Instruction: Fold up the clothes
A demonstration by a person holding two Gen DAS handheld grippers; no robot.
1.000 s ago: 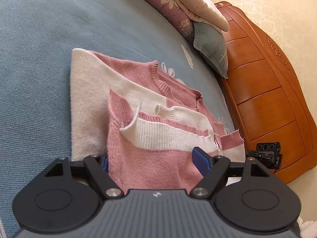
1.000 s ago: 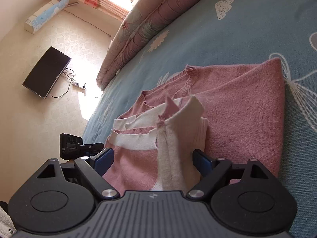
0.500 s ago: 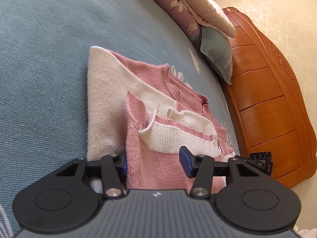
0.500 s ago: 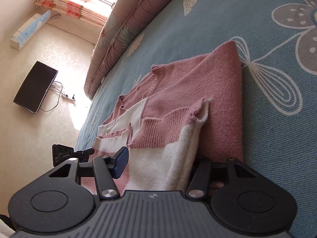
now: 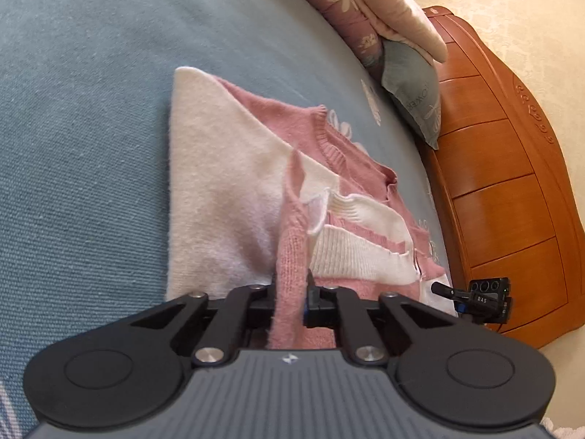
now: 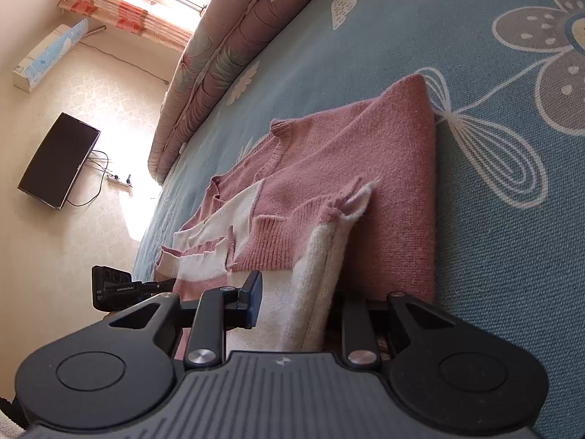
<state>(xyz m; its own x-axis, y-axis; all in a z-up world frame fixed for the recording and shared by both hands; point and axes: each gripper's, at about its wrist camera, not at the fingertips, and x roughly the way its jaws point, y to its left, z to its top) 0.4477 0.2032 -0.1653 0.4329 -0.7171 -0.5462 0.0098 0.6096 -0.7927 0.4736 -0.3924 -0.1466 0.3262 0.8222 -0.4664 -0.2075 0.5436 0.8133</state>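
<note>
Left claw [image 5: 292, 298] is pressed together, pinching a raised ridge of pink knit at the near hem of the pink and cream knitted sweater [image 5: 234, 197]. Right claw [image 6: 296, 301] is part spread with a cream fold of the same sweater [image 6: 365, 168] between its fingers; only the left blue pad [image 6: 254, 298] shows, the other is hidden behind the fold, so whether it truly grips the cloth cannot be told. Sweater lies on the blue-grey flower-print bedsheet [image 5: 80, 117], sleeves already folded in over the body

Risks, as judgement: left claw holds only a thin bunch, so a lift could drag up one layer and leave the lower ones behind, skewing the fold. If the right claw is not closed when both rise, its side drops and the hem goes up crooked. Loose ribbed cuffs sit on top and could slide off when the hem swings over

Left wrist view alone shows the left pinch, the cream left panel, the orange-brown wooden headboard [image 5: 512, 183], the grey-green pillow [image 5: 413, 91] and the other claw's camera box. Right wrist view alone shows the pink right shoulder edge, the rolled floral quilt [image 6: 226, 36], the black wall TV [image 6: 58, 161] and the window blind
</note>
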